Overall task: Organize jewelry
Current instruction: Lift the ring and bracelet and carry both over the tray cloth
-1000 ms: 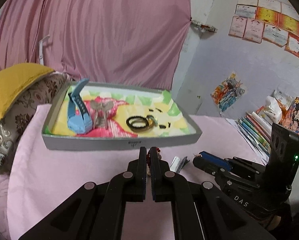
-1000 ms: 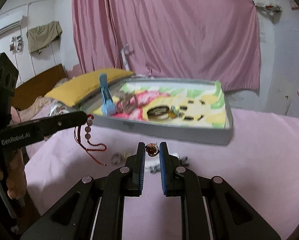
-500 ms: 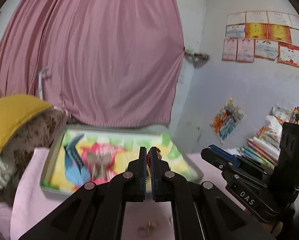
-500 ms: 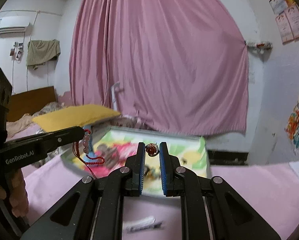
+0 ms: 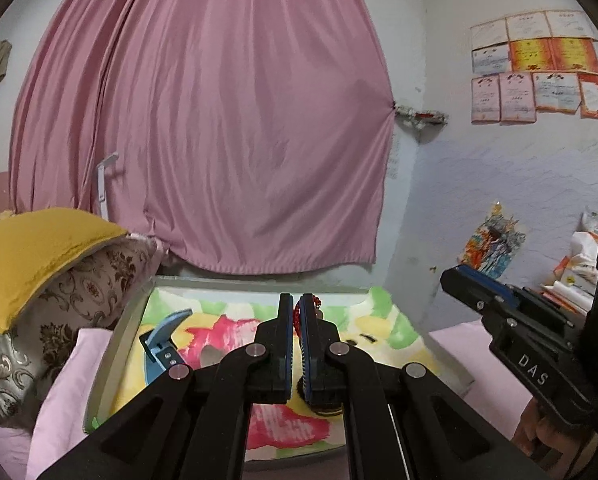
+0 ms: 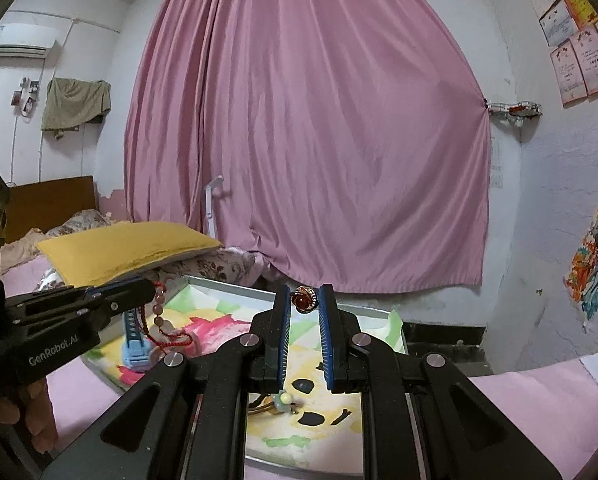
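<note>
**Two pieces of jewelry held above the tray**

A shallow grey metal tray [image 6: 373,311] with a low rim lies on the pink cloth [image 6: 539,396] covering the surface (whether that is a bed or a table cannot be told). Its floor is lined with a bright sheet printed in patches of yellow, green and pink. On that lining, at the left end, stands a blue ridged watch strap [image 6: 135,344], one end curving upward. Nearer the middle, partly hidden behind the black fingers, lies a thin gold bangle with a pale green bead [image 6: 281,400].

The right hand-held gripper [image 6: 304,300] is narrowly closed on a small ring [image 6: 305,299] set with a round, glossy red stone in a gold-coloured mount, pinched at the very tips of its ribbed blue pads above the tray.

The left hand-held gripper [image 5: 297,314] is clamped fully together on a beaded bracelet [image 6: 159,312]: smooth round pinkish beads on a fine red cord, which hangs in a loose loop below the tips, over the tray's left end near the strap.

Behind the tray are a yellow cushion [image 5: 31,256] on a floral brocade pillow [image 5: 79,292] and a pleated pink curtain [image 5: 219,140].
</note>
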`<action>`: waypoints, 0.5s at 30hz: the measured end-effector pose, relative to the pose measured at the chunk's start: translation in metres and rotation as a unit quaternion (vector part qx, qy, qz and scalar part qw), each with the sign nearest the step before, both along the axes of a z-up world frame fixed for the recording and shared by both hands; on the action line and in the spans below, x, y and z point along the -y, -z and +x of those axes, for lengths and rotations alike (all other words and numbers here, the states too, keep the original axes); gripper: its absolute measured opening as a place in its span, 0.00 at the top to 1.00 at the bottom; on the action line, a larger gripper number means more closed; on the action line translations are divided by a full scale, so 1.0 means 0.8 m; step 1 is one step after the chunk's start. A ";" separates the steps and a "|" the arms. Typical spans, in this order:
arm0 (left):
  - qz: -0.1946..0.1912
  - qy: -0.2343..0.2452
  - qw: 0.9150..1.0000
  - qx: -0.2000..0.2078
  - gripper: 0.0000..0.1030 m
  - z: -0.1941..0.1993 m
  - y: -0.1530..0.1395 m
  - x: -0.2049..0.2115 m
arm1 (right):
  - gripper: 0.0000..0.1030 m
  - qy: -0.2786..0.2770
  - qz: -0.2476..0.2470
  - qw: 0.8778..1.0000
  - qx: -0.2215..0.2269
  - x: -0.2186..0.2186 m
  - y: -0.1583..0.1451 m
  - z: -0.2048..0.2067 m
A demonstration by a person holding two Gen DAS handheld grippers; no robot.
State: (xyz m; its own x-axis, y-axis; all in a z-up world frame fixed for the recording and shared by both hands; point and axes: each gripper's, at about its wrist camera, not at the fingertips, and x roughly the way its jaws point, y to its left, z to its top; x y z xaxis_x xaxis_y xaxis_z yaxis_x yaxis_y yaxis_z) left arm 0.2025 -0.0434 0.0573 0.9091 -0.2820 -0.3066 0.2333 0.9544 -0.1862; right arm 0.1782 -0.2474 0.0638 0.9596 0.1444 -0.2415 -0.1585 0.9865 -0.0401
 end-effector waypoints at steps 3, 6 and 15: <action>0.005 -0.003 1.000 -0.022 0.97 0.012 0.009 0.001 | 0.88 0.003 -0.001 1.000 -0.016 0.001 0.006 0.012; 0.012 -0.004 0.999 -0.044 0.97 0.022 0.016 0.002 | 0.88 0.004 0.002 0.999 -0.046 0.004 0.013 0.024; 0.003 0.007 0.994 -0.107 0.97 0.037 0.036 -0.001 | 0.88 -0.028 0.016 0.984 -0.177 0.009 0.055 0.057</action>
State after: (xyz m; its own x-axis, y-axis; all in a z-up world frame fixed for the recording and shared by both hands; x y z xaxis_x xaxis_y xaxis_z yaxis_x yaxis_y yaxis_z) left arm 0.2317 -0.0424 0.0287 0.8190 -0.2912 -0.4944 0.2019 0.9528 -0.2268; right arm 0.2241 -0.2549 0.0198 0.8066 0.2073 -0.5536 -0.2113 0.9757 0.0575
